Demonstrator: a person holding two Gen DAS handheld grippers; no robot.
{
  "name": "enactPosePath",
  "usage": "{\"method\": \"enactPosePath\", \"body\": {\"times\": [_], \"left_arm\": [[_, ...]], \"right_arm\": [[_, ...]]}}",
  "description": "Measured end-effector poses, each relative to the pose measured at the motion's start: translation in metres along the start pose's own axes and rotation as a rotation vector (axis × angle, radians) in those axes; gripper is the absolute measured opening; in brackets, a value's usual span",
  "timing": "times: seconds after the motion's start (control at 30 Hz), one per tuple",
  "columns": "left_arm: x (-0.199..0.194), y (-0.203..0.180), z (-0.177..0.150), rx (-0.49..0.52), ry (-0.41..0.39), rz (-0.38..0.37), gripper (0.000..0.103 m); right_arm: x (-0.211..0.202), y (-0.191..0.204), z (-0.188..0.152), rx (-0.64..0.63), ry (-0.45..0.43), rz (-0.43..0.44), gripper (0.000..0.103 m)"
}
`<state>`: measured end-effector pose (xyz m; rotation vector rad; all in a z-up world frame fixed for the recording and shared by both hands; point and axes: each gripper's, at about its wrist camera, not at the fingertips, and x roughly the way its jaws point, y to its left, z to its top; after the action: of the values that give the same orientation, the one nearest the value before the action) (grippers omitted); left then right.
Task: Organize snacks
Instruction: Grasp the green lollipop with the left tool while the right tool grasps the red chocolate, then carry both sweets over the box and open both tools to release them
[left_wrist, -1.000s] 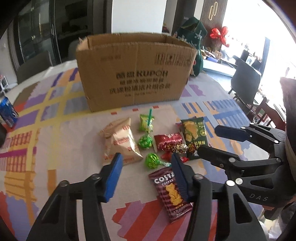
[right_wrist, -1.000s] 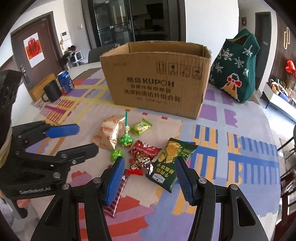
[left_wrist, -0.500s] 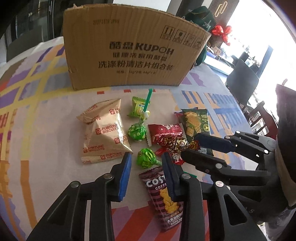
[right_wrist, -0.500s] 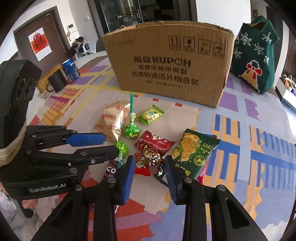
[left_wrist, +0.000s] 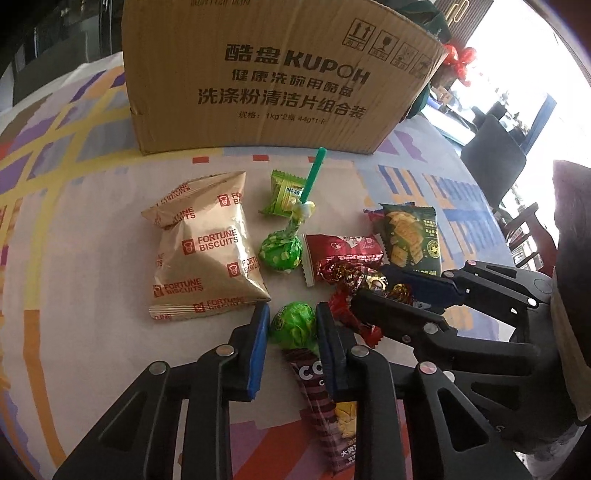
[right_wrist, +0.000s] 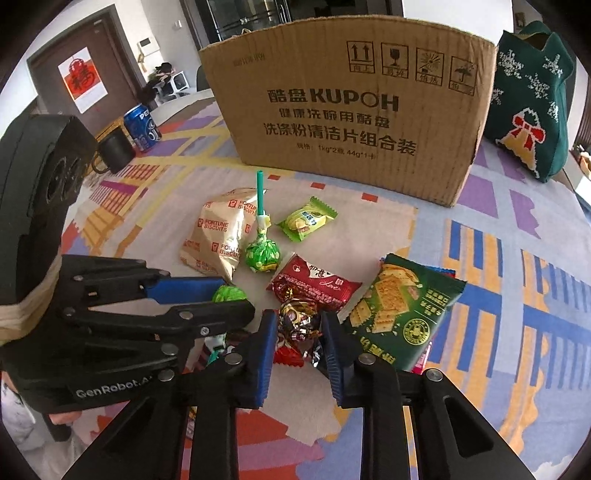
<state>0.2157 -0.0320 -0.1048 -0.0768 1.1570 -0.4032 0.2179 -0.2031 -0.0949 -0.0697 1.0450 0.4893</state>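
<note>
Pick-up step: left gripper (left_wrist: 289, 325) brackets the near green lollipop (left_wrist: 293, 325), right gripper (right_wrist: 297, 326) a foil-wrapped candy (right_wrist: 299, 319), contact unclear; next, closing and lifting toward the far KUPOH cardboard box (right_wrist: 351, 110).

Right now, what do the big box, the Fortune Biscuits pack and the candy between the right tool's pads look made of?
Box: matte brown corrugated cardboard, with a fluted top edge. Fortune Biscuits pack: seemingly thin plastic or foil film with a dull sheen, creased and puffed. Candy: crinkled metallic foil, mirror-bright glints, likely foil-laminated film.
</note>
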Motion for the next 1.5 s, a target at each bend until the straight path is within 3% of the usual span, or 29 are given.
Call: {"method": "enactPosePath", "body": {"times": [0.4, 0.83, 1.5], "left_arm": [[-0.020, -0.008, -0.003, 0.031, -0.057, 0.039, 0.026], [-0.066, -0.023, 0.008, 0.072, -0.196, 0.079, 0.026], [-0.126, -0.025, 0.067, 0.097, -0.410, 0.135, 0.026]], "right_arm": [[-0.009, 0.002, -0.006, 0.025, -0.020, -0.012, 0.022], [-0.054, 0.009, 0.002, 0.034, -0.137, -0.028, 0.023], [-0.103, 0.014, 0.057, 0.025, -0.335, -0.067, 0.023]]}}
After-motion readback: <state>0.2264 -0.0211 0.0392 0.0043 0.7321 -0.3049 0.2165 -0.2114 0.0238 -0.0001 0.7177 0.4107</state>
